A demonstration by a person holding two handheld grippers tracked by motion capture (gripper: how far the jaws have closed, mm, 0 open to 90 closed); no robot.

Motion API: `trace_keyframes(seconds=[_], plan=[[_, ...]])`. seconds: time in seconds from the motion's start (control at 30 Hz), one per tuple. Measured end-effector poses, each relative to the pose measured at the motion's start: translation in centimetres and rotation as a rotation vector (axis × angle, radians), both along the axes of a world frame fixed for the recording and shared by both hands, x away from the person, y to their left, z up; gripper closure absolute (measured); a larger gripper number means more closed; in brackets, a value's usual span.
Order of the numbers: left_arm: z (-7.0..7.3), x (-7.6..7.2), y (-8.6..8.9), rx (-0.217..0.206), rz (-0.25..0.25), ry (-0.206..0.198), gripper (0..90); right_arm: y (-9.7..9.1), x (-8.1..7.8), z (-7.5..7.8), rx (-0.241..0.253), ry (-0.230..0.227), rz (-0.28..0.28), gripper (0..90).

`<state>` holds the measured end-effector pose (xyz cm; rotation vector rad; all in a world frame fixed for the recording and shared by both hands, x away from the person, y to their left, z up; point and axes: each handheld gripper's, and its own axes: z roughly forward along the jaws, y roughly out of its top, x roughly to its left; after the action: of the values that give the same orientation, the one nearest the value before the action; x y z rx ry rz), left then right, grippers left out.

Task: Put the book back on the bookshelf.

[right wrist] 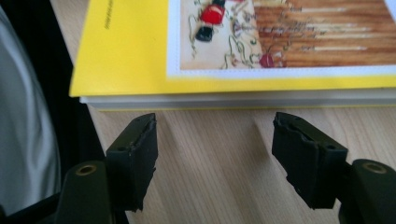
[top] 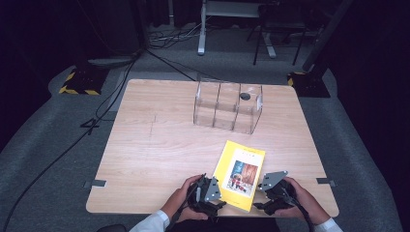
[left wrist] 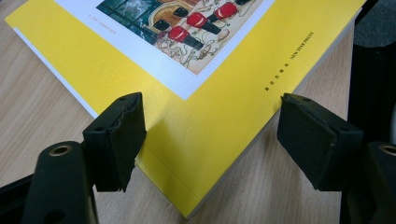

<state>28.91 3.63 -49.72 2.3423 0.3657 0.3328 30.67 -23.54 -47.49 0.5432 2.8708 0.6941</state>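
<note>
I have the yellow book point(top: 240, 174) lying flat on the tabletop point(top: 159, 145) near its front edge, between my two hands. My left hand-held gripper point(left wrist: 210, 135) stands spread over the book's near corner, pads clear of the cover. My right hand-held gripper point(right wrist: 215, 149) is also spread, just short of the page edge, holding nothing. The risk I see: the book lies flush, so a pad may skid over the glossy cover or catch only a few pages, fanning it open or pushing it off the edge.
</note>
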Motion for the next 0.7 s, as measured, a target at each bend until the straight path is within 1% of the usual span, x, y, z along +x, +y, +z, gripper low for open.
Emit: trace_keyframes(seconds=[0.03,0.1,0.17,0.23,0.33,0.37,0.47,0.5,0.53,0.63,0.7], plan=[[0.0,0.0,0.0,0.002,-0.001,0.000,23.9,0.1,0.1,-0.1,-0.013,0.009,0.001,31.8],[0.0,0.1,0.0,-0.001,-0.006,0.000,23.8,0.2,0.2,0.0,-0.014,0.018,-0.016,32.3],[0.0,0.2,0.0,-0.003,-0.010,0.003,23.6,0.2,0.5,-0.1,-0.008,0.045,-0.022,31.1],[0.0,0.2,0.0,0.001,-0.010,0.002,23.1,0.4,0.8,-0.2,0.004,0.045,-0.037,28.2],[0.0,0.3,0.1,0.000,-0.010,0.000,22.7,0.6,1.0,-0.4,0.006,0.042,-0.043,23.5],[0.0,0.3,0.1,-0.003,-0.009,0.002,22.5,0.5,1.1,-0.5,0.019,0.039,-0.041,22.9],[0.0,0.4,0.2,-0.008,-0.010,0.007,22.4,0.5,1.1,-0.5,0.028,0.034,-0.041,22.4],[0.0,0.4,0.2,-0.005,-0.005,0.010,22.4,0.5,1.2,-0.6,0.043,0.035,-0.041,22.6],[0.1,0.3,0.1,-0.001,-0.003,0.008,22.5,0.4,1.3,-0.6,0.070,0.044,-0.048,23.1],[0.2,-0.2,-0.3,0.017,-0.025,-0.005,22.8,0.1,1.5,-0.2,0.147,0.049,-0.062,27.5],[0.2,-0.5,-0.7,0.023,-0.042,-0.013,22.4,0.1,1.7,0.2,0.203,0.053,-0.071,28.5]])
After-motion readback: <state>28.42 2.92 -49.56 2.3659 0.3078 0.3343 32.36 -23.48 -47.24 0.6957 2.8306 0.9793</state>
